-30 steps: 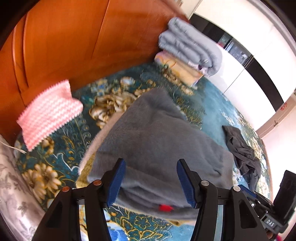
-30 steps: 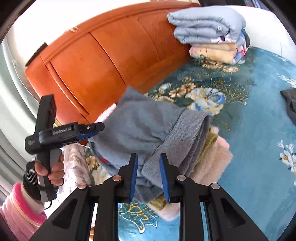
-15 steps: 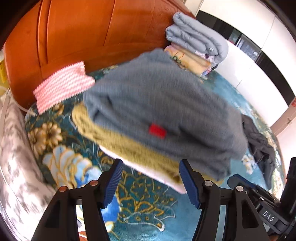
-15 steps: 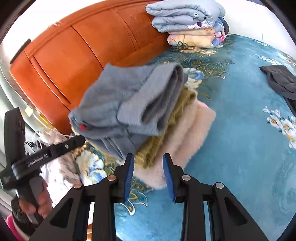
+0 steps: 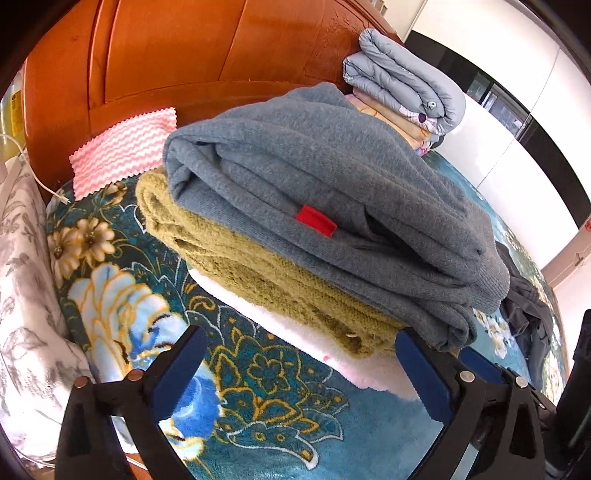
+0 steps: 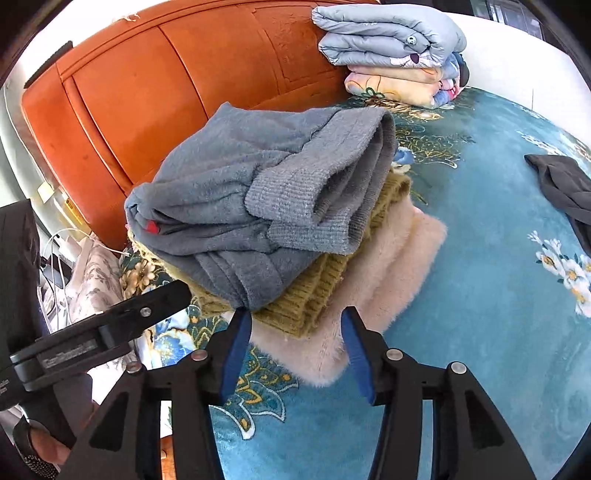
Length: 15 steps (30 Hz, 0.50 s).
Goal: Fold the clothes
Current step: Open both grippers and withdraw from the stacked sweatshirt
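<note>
A folded grey knitted sweater with a small red tag (image 5: 325,192) sits on top of the pile on my bed, at the centre of both views, its ribbed cuffs (image 6: 295,206) tucked across the front at about 3 o'clock in the right view. Beneath it lie a folded olive-green chunky knit (image 5: 258,273) and, at the bottom, a pale pink fluffy fleece garment (image 6: 388,273), all resting on the teal floral bedspread (image 6: 480,295) near the orange wooden headboard (image 5: 207,51).

My left hand-held gripper (image 5: 303,373) hangs at 6 o'clock just in front of the pile with its blue-padded jaws spread wide and nothing between them. My right hand-held gripper (image 6: 295,347) is likewise at 6 o'clock, jaws apart and empty, their tips just short of the fleece's edge.

Three garments look folded and stacked, so I judge this part of the job finished. What seems left is the crumpled dark grey garment (image 6: 561,188) lying loose on the bedspread at 3 o'clock, well apart from the pile. A pink-and-white zigzag cloth (image 5: 122,151) leans by the headboard at 10 o'clock, and a stack of folded quilts topped by a light blue one (image 6: 388,33) stands at 1 o'clock; neither appears to need work.
</note>
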Motion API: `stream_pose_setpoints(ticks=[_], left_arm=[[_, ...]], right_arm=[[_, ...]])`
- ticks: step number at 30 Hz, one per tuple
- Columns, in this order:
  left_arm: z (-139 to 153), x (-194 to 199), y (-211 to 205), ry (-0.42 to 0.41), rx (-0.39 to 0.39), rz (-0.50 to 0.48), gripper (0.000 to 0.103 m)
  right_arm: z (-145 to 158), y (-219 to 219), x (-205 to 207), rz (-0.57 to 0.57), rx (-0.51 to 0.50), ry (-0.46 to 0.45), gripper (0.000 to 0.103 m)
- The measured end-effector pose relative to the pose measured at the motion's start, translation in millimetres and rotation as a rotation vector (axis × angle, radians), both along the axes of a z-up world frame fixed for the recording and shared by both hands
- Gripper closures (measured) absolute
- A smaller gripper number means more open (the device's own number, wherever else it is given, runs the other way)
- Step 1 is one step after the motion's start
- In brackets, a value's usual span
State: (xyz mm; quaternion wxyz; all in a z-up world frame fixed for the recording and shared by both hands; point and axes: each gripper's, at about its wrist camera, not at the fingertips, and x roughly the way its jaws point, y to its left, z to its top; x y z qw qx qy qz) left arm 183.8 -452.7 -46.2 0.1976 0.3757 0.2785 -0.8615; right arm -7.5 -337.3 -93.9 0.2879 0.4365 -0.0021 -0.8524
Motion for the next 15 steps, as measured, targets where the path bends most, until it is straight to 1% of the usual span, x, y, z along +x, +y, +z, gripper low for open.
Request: stream_pose_setpoints(ticks=[2, 4, 6, 11, 12, 13, 15], left_arm=[[-4, 0, -1, -0.003, 0.006, 0.008, 0.000], [-7, -1, -1, -0.003, 0.011, 0.016, 0.000], [-10, -1, -2, -0.001, 0.016, 0.025, 0.000], [-14, -3, -1, -0.005, 0.009, 0.035, 0.000], [-14, -3, 0, -0.004, 0.006, 0.036, 0.000], [-14, -3, 0, -0.004, 0.005, 0.037, 0.000], [-15, -4, 0, -0.004, -0.001, 0.039, 0.000]], right_arm=[[-3, -1, 0, 0.004, -0.001, 0.005, 0.037], [-5, -2, -1, 0.008, -0.003, 0.012, 0.020], [-8, -3, -1, 0.013, -0.003, 0.020, 0.012], [-13, -3, -3, 0.020, -0.023, 0.033, 0.011], [-13, -3, -3, 0.019, -0.024, 0.040, 0.009], [-14, -2, -2, 0.017, -0.024, 0.051, 0.004], [-15, -1, -3, 0.012, -0.024, 0.065, 0.002]])
